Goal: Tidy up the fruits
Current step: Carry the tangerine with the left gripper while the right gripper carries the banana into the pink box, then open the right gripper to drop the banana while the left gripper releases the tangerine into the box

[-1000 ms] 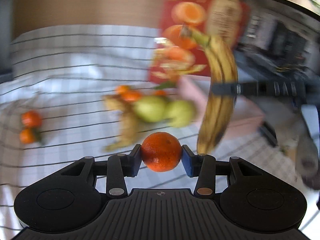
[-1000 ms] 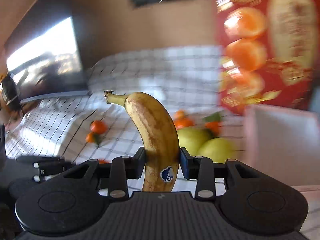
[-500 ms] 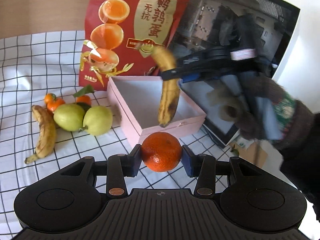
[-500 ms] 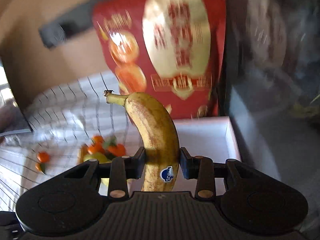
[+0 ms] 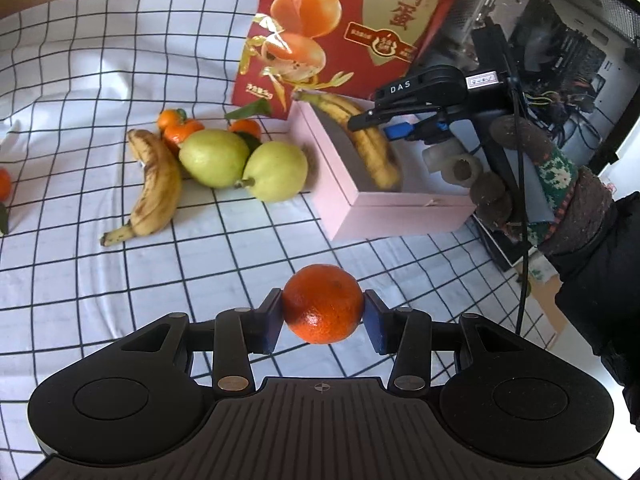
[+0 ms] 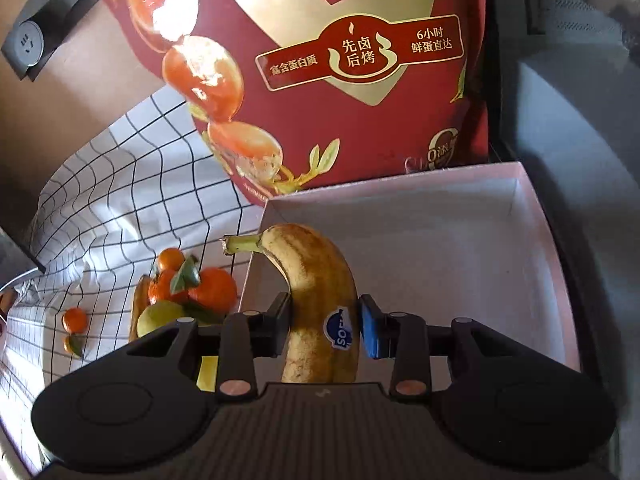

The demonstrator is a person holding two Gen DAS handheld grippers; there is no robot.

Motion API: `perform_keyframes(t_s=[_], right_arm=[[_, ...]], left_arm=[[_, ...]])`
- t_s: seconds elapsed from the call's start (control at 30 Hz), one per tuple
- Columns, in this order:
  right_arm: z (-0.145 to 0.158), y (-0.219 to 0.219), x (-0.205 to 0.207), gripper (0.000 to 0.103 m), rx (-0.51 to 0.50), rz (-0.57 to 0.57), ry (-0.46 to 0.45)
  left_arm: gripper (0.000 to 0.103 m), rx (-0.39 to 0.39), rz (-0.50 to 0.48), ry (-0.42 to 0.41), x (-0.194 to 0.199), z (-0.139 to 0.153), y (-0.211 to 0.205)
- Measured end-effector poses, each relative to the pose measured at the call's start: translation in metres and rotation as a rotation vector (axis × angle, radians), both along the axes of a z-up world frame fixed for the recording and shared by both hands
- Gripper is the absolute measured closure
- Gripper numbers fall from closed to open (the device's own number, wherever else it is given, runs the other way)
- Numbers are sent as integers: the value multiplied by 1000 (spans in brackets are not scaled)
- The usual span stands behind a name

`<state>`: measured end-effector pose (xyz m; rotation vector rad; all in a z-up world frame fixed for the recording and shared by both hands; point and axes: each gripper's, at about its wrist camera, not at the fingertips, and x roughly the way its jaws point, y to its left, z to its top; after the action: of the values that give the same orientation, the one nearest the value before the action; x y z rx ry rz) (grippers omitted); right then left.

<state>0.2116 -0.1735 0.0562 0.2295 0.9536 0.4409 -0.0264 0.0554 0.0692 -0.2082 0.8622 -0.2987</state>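
Note:
My left gripper [image 5: 323,316] is shut on an orange mandarin [image 5: 322,303], held above the checked cloth in front of the pink box [image 5: 384,212]. My right gripper [image 6: 325,326] holds a banana [image 6: 320,300] with a blue sticker, lowered into the pink box [image 6: 460,264]; a small gap shows at the right pad. In the left wrist view this banana [image 5: 368,140] lies along the box's left inside wall with the right gripper [image 5: 380,124] over it. A second banana [image 5: 154,184], two green pears [image 5: 244,164] and small mandarins [image 5: 180,128] lie left of the box.
A tall red snack bag [image 5: 352,28] stands right behind the box. An open computer case [image 5: 560,52] is to the right of the box. Two small mandarins [image 6: 74,328] lie far left on the cloth. A wall socket [image 6: 28,44] is behind.
The right gripper has swung the banana over the box and lowered it inside. The left gripper, still holding the mandarin, has drawn closer to the box and steadied.

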Motion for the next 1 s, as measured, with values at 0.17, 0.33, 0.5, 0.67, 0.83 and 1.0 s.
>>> perform_keyframes(t_s=[0.17, 0.33, 0.5, 0.67, 0.83, 1.0], right_arm=[[-18, -11, 10, 68, 31, -75, 65], [-28, -8, 9, 68, 35, -74, 111], [-27, 9, 7, 67, -55, 5, 113], [-18, 12, 4, 62, -63, 40, 100], [25, -17, -48, 45, -77, -1, -73], [46, -46, -141, 45, -118, -12, -242]], left_arm=[[55, 18, -15, 6, 0, -1, -1], [55, 29, -23, 37, 6, -5, -1], [55, 31, -46, 48, 11, -7, -4], [55, 48, -70, 25, 22, 0, -8], [55, 34, -74, -46, 56, 20, -17], [55, 71, -118, -110, 113, 35, -46]])
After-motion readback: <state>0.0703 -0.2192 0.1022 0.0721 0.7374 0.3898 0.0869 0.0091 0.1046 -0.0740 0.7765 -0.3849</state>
